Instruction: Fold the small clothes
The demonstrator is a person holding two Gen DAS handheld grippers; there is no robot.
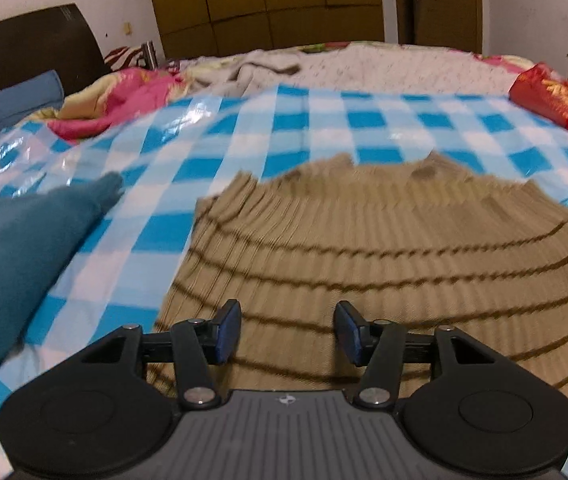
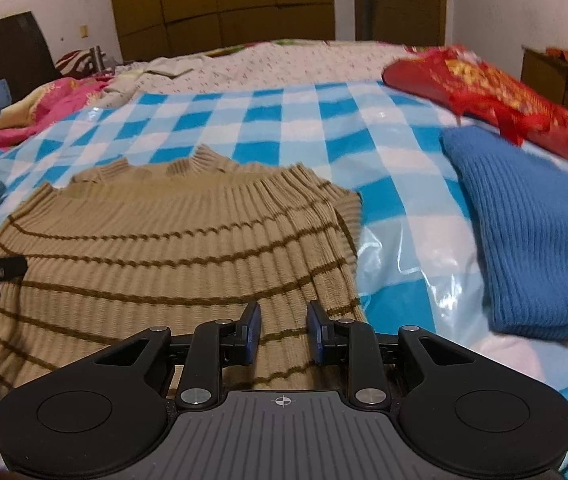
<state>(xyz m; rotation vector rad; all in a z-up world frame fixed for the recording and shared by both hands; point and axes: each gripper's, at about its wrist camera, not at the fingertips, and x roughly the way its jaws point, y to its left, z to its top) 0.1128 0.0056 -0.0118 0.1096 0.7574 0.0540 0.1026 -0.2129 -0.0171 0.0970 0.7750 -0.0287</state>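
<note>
Sweater (image 1: 383, 248), tan ribbed knit with thin brown stripes, lies flat on the checked sheet (image 1: 212, 152), collar toward the far side. Sheet is glossy blue-and-white plastic, spread over a bed.

Left of the sweater: teal garment (image 1: 16, 248), bunched, on the sheet, apart from the sweater's left edge. Right of the sweater: blue knit (image 2: 535, 240), folded, on the sheet, well apart from the sweater's right sleeve edge. Beyond the blue knit, a red bag (image 2: 491, 96) with gold print. Far left of the sweater, past the sheet's edge, a pink floral quilt (image 1: 124, 100), crumpled.

Left gripper (image 1: 287, 332) over the sweater's lower left part, fingers spread wide, nothing between them; whether the pads touch the knit cannot be told. Right gripper (image 2: 282, 330) over the sweater's lower right part near its side edge, fingers parted by a narrower gap, holding nothing. Left gripper's tip shows at the sweater's left edge in the right wrist view.
</note>
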